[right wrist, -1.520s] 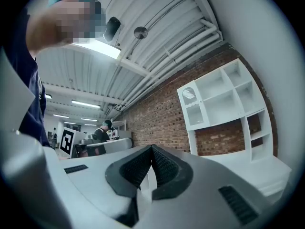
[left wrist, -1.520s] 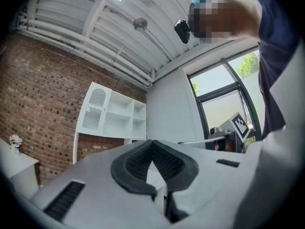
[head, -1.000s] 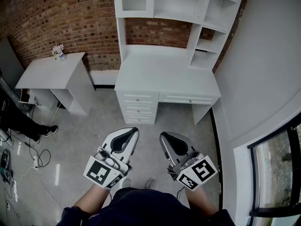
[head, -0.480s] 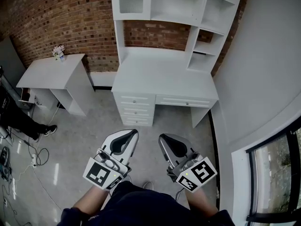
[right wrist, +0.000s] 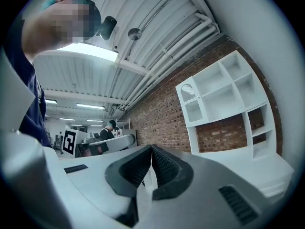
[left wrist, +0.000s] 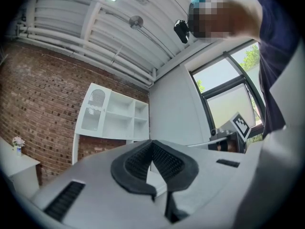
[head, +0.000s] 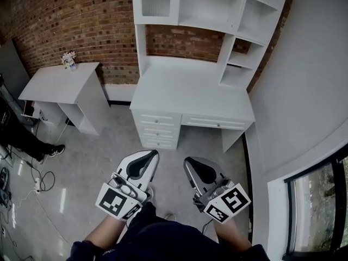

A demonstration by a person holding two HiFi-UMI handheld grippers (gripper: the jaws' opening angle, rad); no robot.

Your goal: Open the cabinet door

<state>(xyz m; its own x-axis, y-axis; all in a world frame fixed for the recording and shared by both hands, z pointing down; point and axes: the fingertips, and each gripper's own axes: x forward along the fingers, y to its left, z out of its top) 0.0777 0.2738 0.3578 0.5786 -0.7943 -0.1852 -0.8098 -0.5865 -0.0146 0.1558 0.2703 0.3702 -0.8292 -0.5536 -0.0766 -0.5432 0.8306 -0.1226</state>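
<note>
The white desk (head: 190,88) carries a hutch whose top-left compartment has a closed cabinet door (head: 155,1) with a ribbed glass pane. The same door (left wrist: 93,109) shows in the left gripper view, and the door (right wrist: 190,98) shows in the right gripper view too. My left gripper (head: 148,155) and right gripper (head: 189,162) hang side by side over the floor, well short of the desk. Both are shut with nothing between their jaws, as the left gripper (left wrist: 151,144) and right gripper (right wrist: 151,149) show in their own views.
A small white side table (head: 54,83) with a flower pot (head: 68,59) stands at the left by the brick wall. A person's leg (head: 27,140) and cables (head: 38,184) lie at the far left. Desk drawers (head: 159,129) face me. A white wall and window (head: 321,200) bound the right.
The head view has shifted slightly, so more of the hutch door shows at the top. Both grippers keep their places in the picture and stay shut.
</note>
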